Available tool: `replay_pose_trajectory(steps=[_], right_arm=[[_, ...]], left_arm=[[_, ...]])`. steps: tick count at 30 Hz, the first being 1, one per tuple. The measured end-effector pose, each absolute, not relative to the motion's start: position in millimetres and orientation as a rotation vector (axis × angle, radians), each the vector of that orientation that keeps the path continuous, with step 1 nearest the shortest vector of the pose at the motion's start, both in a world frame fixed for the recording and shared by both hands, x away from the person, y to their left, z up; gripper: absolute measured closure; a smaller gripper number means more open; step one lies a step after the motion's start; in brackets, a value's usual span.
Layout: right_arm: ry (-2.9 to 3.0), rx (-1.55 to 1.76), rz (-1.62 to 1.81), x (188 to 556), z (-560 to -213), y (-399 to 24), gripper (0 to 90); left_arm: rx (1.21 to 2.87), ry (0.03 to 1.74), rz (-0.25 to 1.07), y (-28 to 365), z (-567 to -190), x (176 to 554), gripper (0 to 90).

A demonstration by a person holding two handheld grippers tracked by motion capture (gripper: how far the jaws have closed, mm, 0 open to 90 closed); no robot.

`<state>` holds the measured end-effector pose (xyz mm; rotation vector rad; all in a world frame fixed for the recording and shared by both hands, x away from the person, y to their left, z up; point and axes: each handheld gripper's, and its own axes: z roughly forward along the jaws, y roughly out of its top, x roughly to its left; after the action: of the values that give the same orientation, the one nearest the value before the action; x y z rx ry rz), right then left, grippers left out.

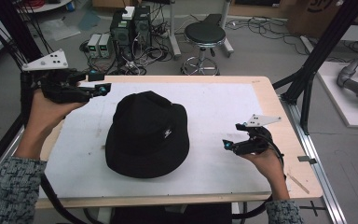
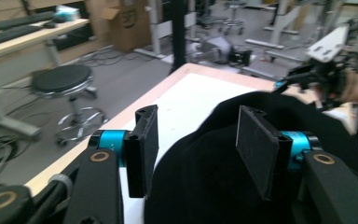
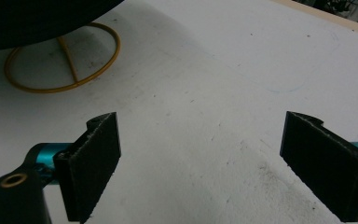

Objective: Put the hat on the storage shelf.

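Hat (image 1: 147, 135): black, on a yellow ring stand (image 3: 60, 60), mid-desk (image 1: 223, 98).
Left gripper (image 1: 103, 88): released, raised beside hat.
Right gripper (image 1: 227, 144): released, empty, right of hat.

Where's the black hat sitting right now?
In the high view the black hat sits mid-table on the white mat, between the left tongs and the right tongs.

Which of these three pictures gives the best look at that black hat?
The high view: the whole black hat shows there, crown, brim and small white label, lying on the white mat. The left gripper view shows just part of its dark fabric past the jaws; the right gripper view catches an edge of it at top left.
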<state>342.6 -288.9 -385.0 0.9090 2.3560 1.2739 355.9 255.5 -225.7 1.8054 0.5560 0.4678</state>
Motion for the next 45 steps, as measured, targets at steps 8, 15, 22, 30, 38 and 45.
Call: replay_pose_trajectory(steps=[8, 15, 22, 30, 38, 45], right_arm=[[2.348, 0.906, 1.296, 350.4, -382.9, -286.1, 12.0], [2.342, 0.902, 1.315, 357.3, -382.6, -284.3, 12.0], [2.332, 0.92, 1.33, 360.2, -383.2, -286.8, 11.9], [2.315, 0.929, 1.346, 361.2, -382.1, -287.9, 11.9], [2.305, 0.928, 1.362, 362.7, -379.3, -288.2, 11.9], [2.31, 0.907, 1.358, 366.9, -378.8, -282.6, 11.9]], left_arm=[[1.798, 0.644, 0.554, 273.3, -244.3, 356.2, 43.4], [1.792, 0.715, 0.602, 284.8, -261.3, 358.3, 35.8], [1.762, 0.771, 0.625, 297.1, -280.3, 355.3, 28.3], [1.757, 0.841, 0.663, 304.0, -303.0, 351.0, 18.1], [1.755, 0.878, 0.665, 309.2, -321.4, 347.6, 17.6], [1.765, 0.892, 0.678, 309.6, -335.4, 344.6, 17.6]])
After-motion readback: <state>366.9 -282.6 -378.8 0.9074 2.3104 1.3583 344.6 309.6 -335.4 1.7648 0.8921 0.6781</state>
